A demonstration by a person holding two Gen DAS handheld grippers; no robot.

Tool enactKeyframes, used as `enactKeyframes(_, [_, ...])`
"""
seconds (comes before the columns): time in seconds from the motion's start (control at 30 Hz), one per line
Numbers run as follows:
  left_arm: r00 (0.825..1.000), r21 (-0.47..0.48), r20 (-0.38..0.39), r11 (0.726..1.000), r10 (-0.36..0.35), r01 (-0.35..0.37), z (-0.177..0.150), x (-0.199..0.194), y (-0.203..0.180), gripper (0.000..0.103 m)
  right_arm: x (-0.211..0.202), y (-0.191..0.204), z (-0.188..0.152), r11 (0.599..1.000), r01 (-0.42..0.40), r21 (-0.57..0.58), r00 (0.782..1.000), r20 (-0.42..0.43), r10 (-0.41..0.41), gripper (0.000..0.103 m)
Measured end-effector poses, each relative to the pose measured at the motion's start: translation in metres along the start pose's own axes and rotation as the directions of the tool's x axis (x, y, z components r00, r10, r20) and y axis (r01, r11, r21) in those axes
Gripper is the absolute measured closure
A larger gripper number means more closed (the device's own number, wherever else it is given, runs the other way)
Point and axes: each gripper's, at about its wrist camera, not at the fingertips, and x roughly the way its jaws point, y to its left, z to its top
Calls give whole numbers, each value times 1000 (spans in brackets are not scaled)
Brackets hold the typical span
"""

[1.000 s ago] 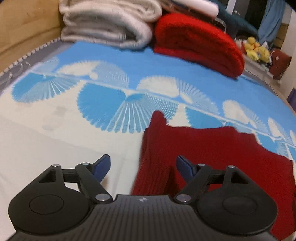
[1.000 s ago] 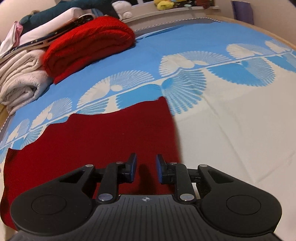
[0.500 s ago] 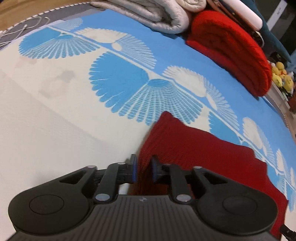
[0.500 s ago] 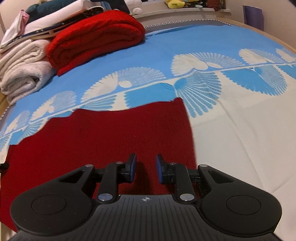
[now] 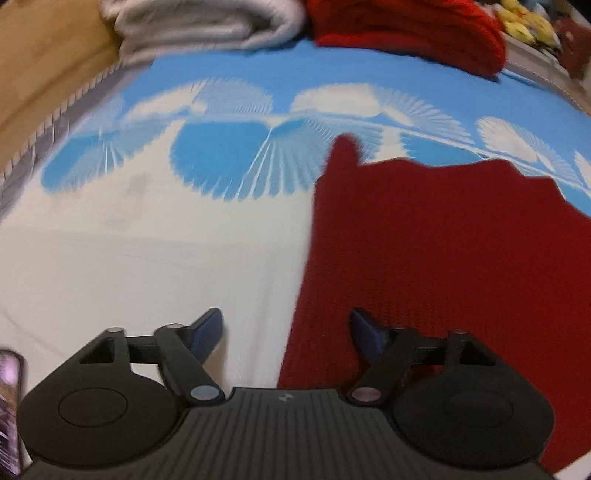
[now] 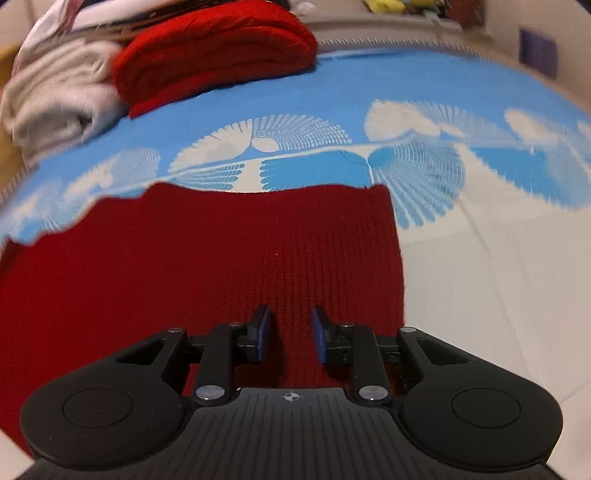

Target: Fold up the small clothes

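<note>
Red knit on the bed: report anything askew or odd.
The red knit lies flat, but its far edge is uneven: one corner pokes up into a point. No damage is visible.

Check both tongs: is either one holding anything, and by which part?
Nothing held. Left tongs have just opened, straddling the dark red knit's edge. Right tongs hover narrowly parted over it.

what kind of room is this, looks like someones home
Most likely a bedroom: a patterned blue and white bedsheet covers the surface, folded blankets are stacked at the far end, and yellow soft toys sit beyond.
</note>
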Motion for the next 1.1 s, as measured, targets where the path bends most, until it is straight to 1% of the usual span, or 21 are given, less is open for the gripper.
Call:
enactKeyframes(0.03, [999, -57, -20, 998, -27, 25, 1, 1, 9, 19, -1, 1, 2, 1000, 8, 5, 1000, 7, -8, 78])
enactKeyframes(0.07, [999, -92, -28, 995, -46, 43, 1, 1, 16, 19, -5, -1, 4, 999, 8, 39, 1000, 18, -8, 78])
enactKeyframes(0.1, [999, -92, -27, 995, -46, 43, 0, 0, 20, 18, -10, -4, 5, 997, 0, 73, 999, 36, -2, 78])
enactKeyframes(0.13, [999, -81, -22, 996, -42, 40, 0, 0, 20, 16, -13, -6, 7, 997, -12, 79, 998, 55, 8, 78])
enactKeyframes(0.17, [999, -74, -18, 997, -37, 36, 0, 0, 20, 15, -12, -8, 6, 998, -14, 56, 998, 63, 11, 78])
enactKeyframes(0.23, [1000, -77, -5, 997, -30, 29, 0, -2, 20, 13, 0, -12, 1, 999, 36, 27, 999, 32, -37, 76])
enactKeyframes(0.3, [999, -76, 24, 997, -27, 29, 2, -15, 17, 13, -3, -17, 1, 999, 16, 45, 999, 45, -18, 74])
enactKeyframes(0.37, [996, -55, 89, 998, -10, 15, 0, -39, 12, 12, -18, -18, 5, 996, 6, 84, 996, 93, -14, 62])
enactKeyframes(0.4, [992, -39, 126, 999, -16, 21, -4, -54, 8, 10, -28, -18, 5, 995, -4, 100, 993, 117, -7, 51])
enactKeyframes(0.43, [987, -29, 156, 999, -31, 36, -7, -67, 4, 8, -41, -16, 4, 993, -18, 116, 991, 136, 2, 42])
enactKeyframes(0.47, [983, -26, 179, 999, -42, 47, -12, -80, -1, 7, -54, -14, 1, 991, -40, 126, 988, 156, 20, 40])
enactKeyframes(0.5, [977, -23, 206, 998, -52, 58, -20, -97, -7, 2, -67, -11, -2, 989, -67, 134, 983, 179, 42, 35])
enactKeyframes(0.53, [972, -24, 227, 998, -54, 61, -30, -110, -12, 0, -80, -7, -7, 986, -92, 138, 977, 205, 63, 29])
enactKeyframes(0.6, [966, -33, 255, 998, -45, 55, -56, -132, -20, 0, -106, 1, -22, 980, -132, 147, 962, 258, 91, 21])
enactKeyframes(0.67, [968, -27, 246, 998, -48, 57, -85, -144, -26, 0, -126, 7, -46, 972, -163, 167, 958, 262, 115, 20])
enactKeyframes(0.77, [979, -33, 194, 997, -58, 66, -128, -149, -31, 0, -144, 14, -86, 963, -193, 188, 964, 220, 150, 19])
enactKeyframes(0.87, [989, -30, 132, 997, -64, 68, -159, -143, -34, 0, -154, 22, -117, 967, -173, 190, 976, 168, 141, 19])
enactKeyframes(0.9, [990, -27, 122, 997, -66, 70, -166, -142, -35, 0, -156, 25, -124, 970, -161, 179, 978, 158, 133, 19])
enactKeyframes(0.97, [989, -16, 131, 998, -62, 65, -175, -144, -36, 0, -161, 32, -137, 982, -126, 140, 983, 150, 105, 19])
enactKeyframes(1.03, [987, -2, 152, 999, -49, 49, -179, -145, -36, 0, -163, 37, -145, 991, -91, 95, 986, 151, 76, 19])
enactKeyframes(1.1, [987, -12, 152, 999, -40, 43, -180, -141, -34, 0, -164, 42, -150, 996, -67, 57, 986, 156, 57, 18])
